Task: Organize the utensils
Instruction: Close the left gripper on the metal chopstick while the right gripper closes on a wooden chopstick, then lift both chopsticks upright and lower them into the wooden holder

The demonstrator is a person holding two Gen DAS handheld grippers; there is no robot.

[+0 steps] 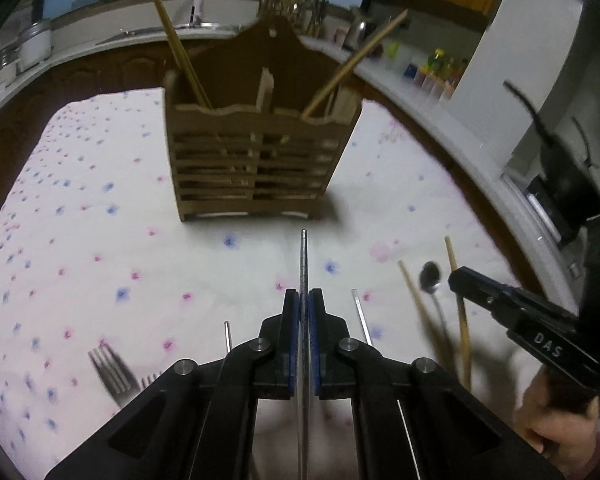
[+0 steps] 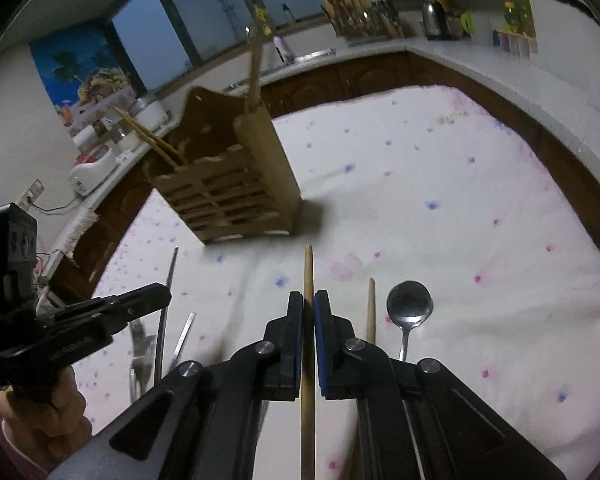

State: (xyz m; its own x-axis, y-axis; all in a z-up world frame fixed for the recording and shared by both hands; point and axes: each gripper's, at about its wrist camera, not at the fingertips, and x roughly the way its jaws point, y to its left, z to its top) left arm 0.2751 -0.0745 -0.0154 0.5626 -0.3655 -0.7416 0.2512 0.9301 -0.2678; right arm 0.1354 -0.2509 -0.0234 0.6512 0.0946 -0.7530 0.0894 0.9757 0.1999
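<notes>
My left gripper (image 1: 304,296) is shut on a thin metal utensil (image 1: 304,256), seen edge-on, its end sticking out past the fingertips above the cloth. My right gripper (image 2: 308,300) is shut on a wooden chopstick (image 2: 308,272) that runs forward between the pads. The slatted wooden utensil holder (image 1: 256,160) stands ahead of both, with chopsticks (image 1: 172,36) leaning in its left and right compartments. In the right wrist view the holder (image 2: 228,196) is up and to the left, and the left gripper (image 2: 162,294) shows at the left with the metal utensil (image 2: 173,268).
On the flowered white tablecloth (image 2: 460,200) lie a spoon (image 2: 410,304), a second chopstick (image 2: 371,308), a fork (image 1: 112,372) and two thin metal handles (image 1: 360,316). A kitchen counter (image 1: 420,92) with bottles and a knife block curves behind the table.
</notes>
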